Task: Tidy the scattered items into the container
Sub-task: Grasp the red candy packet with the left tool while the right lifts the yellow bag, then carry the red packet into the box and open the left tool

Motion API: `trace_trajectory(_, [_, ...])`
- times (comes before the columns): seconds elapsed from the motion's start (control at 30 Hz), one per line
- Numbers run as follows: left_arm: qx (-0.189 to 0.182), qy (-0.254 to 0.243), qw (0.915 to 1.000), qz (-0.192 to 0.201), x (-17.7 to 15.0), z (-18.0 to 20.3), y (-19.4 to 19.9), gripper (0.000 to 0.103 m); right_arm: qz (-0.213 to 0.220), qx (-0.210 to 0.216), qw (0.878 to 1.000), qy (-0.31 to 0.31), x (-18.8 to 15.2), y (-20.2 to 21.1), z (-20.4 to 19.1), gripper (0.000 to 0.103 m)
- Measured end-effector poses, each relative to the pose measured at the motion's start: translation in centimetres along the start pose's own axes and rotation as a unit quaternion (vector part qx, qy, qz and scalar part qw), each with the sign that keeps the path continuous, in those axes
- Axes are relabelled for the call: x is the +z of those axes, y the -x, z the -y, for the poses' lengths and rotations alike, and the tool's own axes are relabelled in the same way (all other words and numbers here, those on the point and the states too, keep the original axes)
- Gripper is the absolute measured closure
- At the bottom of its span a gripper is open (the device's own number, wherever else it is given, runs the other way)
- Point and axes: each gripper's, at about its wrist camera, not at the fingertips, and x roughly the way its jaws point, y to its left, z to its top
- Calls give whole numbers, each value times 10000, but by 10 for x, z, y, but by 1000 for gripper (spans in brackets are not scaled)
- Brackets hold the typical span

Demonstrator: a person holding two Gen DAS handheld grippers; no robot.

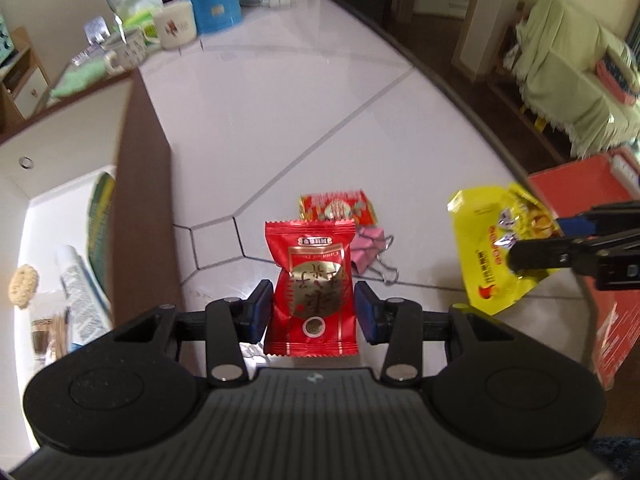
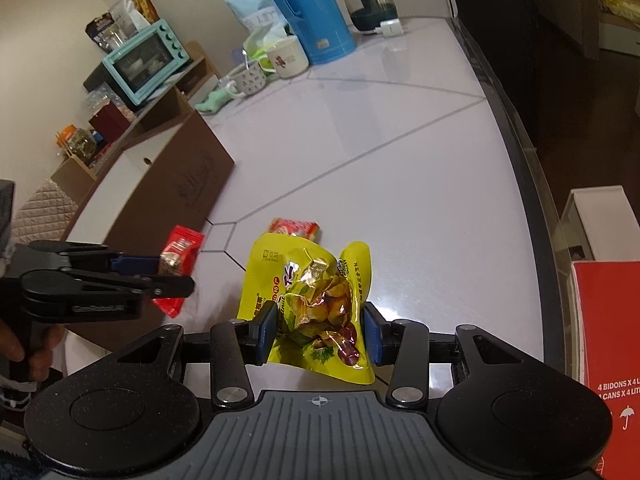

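Both tools carry a load: the left gripper (image 1: 314, 312) is clenched on a red sachet (image 1: 311, 288) with gold print, its 2 blue pads pressed against the packet's sides, and the right gripper (image 2: 320, 334) is clamped on a crinkled yellow snack pouch (image 2: 316, 300), which bulges between the pads. The container (image 1: 140, 168), a brown box with a white interior, stands to the left on the white table (image 1: 320, 100); the left wrist view shows a tube, a small round biscuit-like item and other odds already lying inside it. The step in hand looks like carrying these 2 packets across to that box. To do it well, I would move the left gripper first, since it is nearer the box, lift the sachet clear of the brown wall before swinging over, and open only once the packet hangs above the white interior. The right gripper should wait or follow behind so the 2 tools do not cross. The pouch is slippery foil, so a steady squeeze matters. A second red packet (image 1: 338, 208) and a pink binder clip (image 1: 370, 250) lie on the table, yet to be collected.
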Motion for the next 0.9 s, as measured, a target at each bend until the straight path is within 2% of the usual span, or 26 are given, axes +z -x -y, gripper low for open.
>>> trace_trajectory(0.2, [47, 216, 9986, 473, -2, -14, 43, 65, 299, 152, 9994, -64, 7, 12, -15, 60])
trace_trajectory(0.27, [75, 296, 9976, 619, -3, -20, 57, 68, 408, 261, 9988, -120, 11, 14, -21, 60])
trace_trajectory(0.57, [425, 695, 9897, 1174, -17, -67, 118, 68, 744, 1085, 9901, -495, 37, 8, -59, 60])
trace_trajectory(0.73, [775, 962, 9846, 1238, -28, -106, 136, 68, 732, 1350, 9870, -467, 46, -6, -89, 60])
trace_trajectory(0.9, [926, 1052, 9841, 1090, -35, -141, 130, 68, 690, 1437, 9862, -445, 47, -19, -115, 60])
